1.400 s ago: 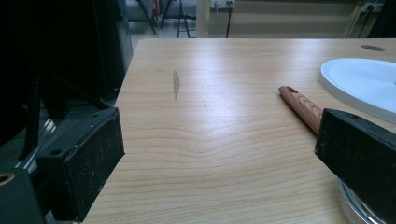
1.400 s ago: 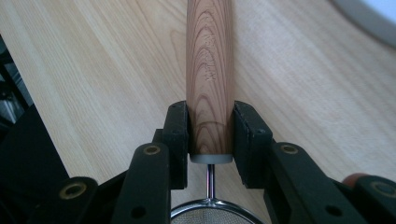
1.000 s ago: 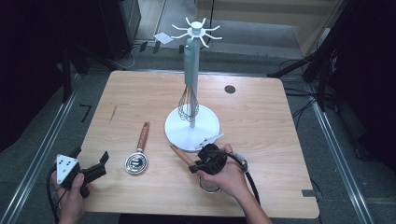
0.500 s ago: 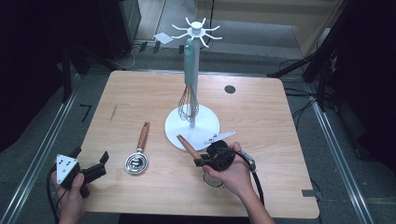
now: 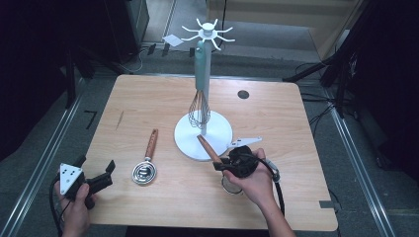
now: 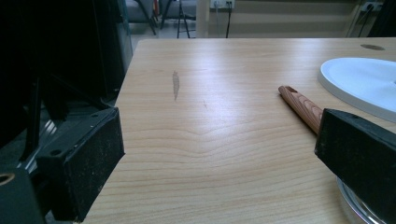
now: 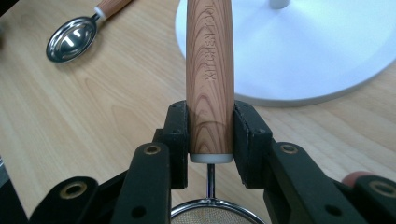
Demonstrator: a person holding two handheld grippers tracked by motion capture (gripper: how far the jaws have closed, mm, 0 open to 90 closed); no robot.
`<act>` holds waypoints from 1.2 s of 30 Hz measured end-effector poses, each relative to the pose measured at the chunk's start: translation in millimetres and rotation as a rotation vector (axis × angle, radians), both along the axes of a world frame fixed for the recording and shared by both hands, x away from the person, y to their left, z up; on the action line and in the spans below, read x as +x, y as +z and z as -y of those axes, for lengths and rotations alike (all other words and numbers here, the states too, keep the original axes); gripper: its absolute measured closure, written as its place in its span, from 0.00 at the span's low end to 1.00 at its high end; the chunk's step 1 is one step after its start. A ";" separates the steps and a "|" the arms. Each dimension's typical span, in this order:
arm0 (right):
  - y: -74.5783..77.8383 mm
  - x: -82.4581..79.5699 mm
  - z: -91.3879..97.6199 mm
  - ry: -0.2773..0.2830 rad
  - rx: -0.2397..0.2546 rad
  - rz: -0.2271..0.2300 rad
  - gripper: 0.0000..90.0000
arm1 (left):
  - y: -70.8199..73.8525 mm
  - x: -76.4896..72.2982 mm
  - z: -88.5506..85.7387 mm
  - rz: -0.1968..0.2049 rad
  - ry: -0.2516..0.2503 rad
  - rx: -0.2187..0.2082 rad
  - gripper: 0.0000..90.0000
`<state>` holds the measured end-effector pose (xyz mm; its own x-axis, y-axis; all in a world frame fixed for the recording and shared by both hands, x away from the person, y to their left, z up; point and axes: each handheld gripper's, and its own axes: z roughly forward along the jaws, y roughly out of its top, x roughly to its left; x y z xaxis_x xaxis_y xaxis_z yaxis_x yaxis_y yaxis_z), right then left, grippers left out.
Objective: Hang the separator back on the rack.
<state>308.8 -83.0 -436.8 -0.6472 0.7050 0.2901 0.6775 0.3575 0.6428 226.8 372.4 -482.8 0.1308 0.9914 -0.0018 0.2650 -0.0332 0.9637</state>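
The right claw (image 7: 210, 135) is clamped on the wooden handle (image 7: 209, 70) of a strainer (image 7: 212, 215), mesh bowl hanging just behind the jaws: light, stiff, smooth-grained and likely slippery, so a hold near the bowl end should limit swing.

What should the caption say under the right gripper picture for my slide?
Right tool clamps the wooden handle of a strainer beside the white stand base, a metal scoop lying nearby.
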 end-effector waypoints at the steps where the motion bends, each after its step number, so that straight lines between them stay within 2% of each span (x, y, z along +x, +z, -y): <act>1: 1.2 0.3 3.7 -0.017 0.010 0.004 0.79 | 0.0 0.0 0.0 0.000 -0.001 0.000 0.02; 11: 6.3 1.5 16.8 -0.080 0.029 0.040 0.79 | 0.0 -0.1 0.3 0.000 0.000 0.004 0.02; 13: 8.8 1.4 20.9 -0.103 0.035 0.068 0.79 | 0.0 -0.2 0.5 0.000 0.000 0.005 0.02; 15: 9.8 1.4 22.2 -0.107 0.042 0.071 0.79 | 0.0 -0.2 0.5 0.000 0.000 0.006 0.02; 18: 13.0 0.5 25.9 -0.136 0.053 0.111 0.79 | 0.0 -0.2 0.3 0.000 -0.002 0.004 0.02; 20: 14.0 0.3 26.7 -0.144 0.058 0.115 0.79 | 0.0 -0.2 0.4 0.000 0.000 0.004 0.02; 28: 22.6 -2.2 32.3 -0.219 0.085 0.199 0.79 | 0.0 -0.2 0.3 0.000 0.000 0.003 0.02; 31: 26.0 -4.2 33.1 -0.235 0.101 0.242 0.79 | -0.1 -0.1 0.1 0.002 0.001 -0.001 0.02; 32: 26.0 -4.2 33.1 -0.235 0.101 0.242 0.79 | -0.1 -0.1 0.1 0.002 0.001 -0.001 0.02; 34: 29.2 -5.3 34.0 -0.248 0.111 0.280 0.79 | -0.1 -0.2 0.1 0.002 0.001 0.001 0.02; 36: 30.4 -5.9 34.0 -0.254 0.118 0.287 0.79 | -0.1 -0.2 0.1 0.002 0.000 0.001 0.02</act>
